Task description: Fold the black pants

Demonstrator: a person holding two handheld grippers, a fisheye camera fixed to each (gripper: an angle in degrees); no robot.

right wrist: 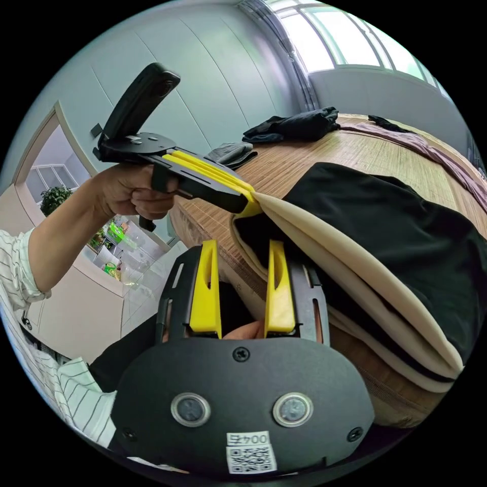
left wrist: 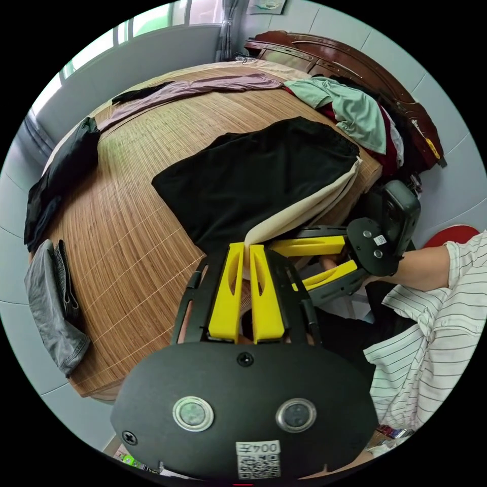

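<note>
The left claw (left wrist: 247, 248) is clenched on the cream waistband (left wrist: 299, 210) of the black pants (left wrist: 253, 172), which lie spread on the bed (left wrist: 127, 228) just ahead, probably lifting that edge so the released right claw (right wrist: 238, 248), just beside, can grip.

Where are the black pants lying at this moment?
The black pants lie on the bamboo mat at its near edge, their cream waistband pinched by the left tongs.
</note>
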